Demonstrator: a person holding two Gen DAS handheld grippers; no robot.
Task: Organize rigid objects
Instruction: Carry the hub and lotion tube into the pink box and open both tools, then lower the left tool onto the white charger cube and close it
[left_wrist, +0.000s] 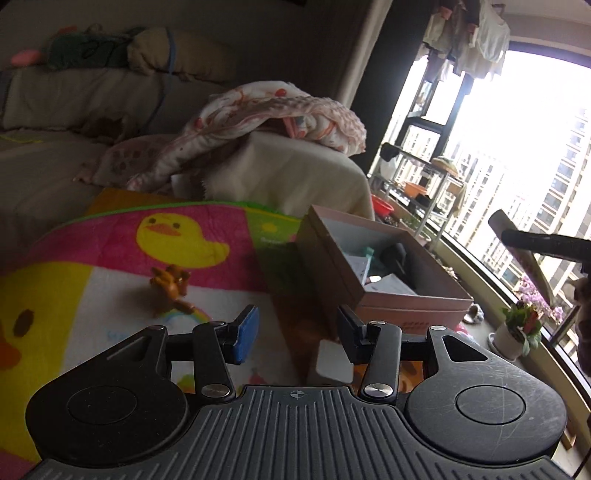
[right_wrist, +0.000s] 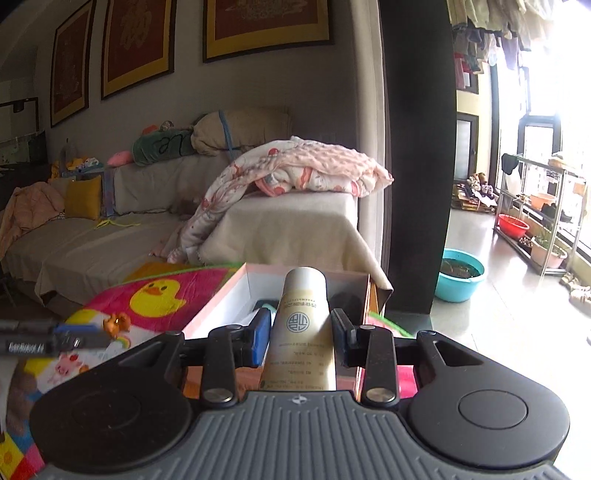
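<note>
One tube (right_wrist: 301, 332) held mid-body in right fingers (right_wrist: 263, 339), looked light, smooth, slippery | left gripper (left_wrist: 295, 332) wide, empty | box (right_wrist: 229, 295) below.

Blown-out glare from the window (left_wrist: 517, 155) at right; dim interior, fisheye-bent edges.
</note>
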